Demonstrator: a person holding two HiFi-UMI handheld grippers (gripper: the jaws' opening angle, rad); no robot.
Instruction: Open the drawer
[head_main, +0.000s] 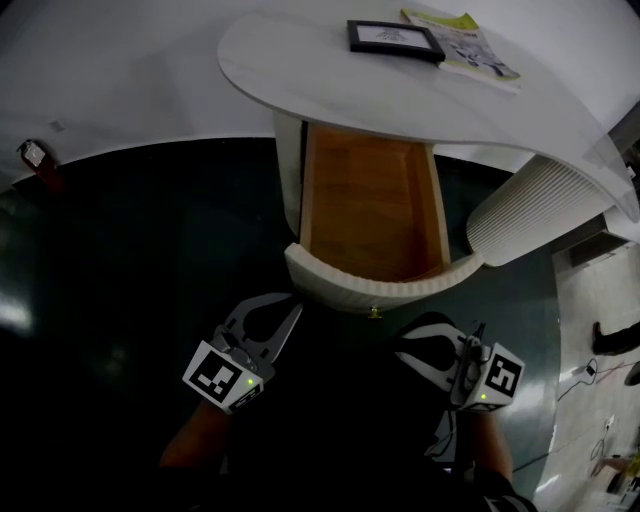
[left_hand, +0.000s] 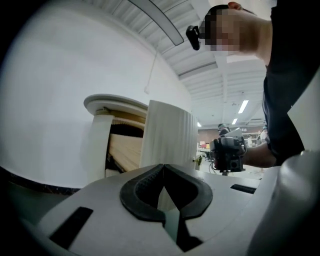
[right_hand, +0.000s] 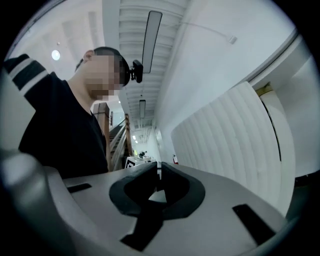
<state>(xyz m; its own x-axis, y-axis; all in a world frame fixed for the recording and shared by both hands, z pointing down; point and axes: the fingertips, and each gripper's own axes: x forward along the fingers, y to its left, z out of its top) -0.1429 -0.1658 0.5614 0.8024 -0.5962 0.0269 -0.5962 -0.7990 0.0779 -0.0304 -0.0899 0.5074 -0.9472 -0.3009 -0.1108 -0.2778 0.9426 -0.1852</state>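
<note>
The rear of the drawer was hidden under the white worktop, and a small knob on its ribbed front could barely be made out. The forearms were lost in shadow and cut off at the bottom edge. The drawer was seen standing open, its long axis running from beneath the worktop toward the person, with the curved front nearest the grippers. The left gripper was held low, angled toward the front's left corner, its jaws closed on nothing. The right gripper was held near the front's right end, likewise closed and empty.
</note>
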